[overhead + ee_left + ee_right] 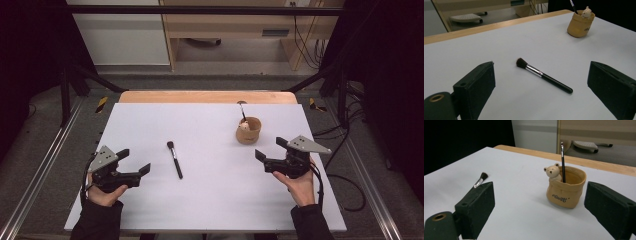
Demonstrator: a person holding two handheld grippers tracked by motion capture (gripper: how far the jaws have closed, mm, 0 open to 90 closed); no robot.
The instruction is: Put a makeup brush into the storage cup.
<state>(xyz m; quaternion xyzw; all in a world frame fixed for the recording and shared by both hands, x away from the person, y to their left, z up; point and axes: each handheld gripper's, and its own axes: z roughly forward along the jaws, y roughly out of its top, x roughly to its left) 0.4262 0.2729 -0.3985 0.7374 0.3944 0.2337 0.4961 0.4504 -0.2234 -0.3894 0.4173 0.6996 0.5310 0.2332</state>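
Brush handle hidden behind right gripper jaw (bristles clear)

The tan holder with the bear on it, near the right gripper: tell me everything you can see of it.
The tan holder is a small sack-shaped pot, ceramic by its look, with a wavy open rim and dark lettering on its front that is too small to read. A pale bear figure peeks over the rim. It stands upright on the white table, toward the far right. One thin black-handled brush stands inside, leaning on the rim beside the bear. Nothing else touches it; the right gripper is near it but apart, jaws open.
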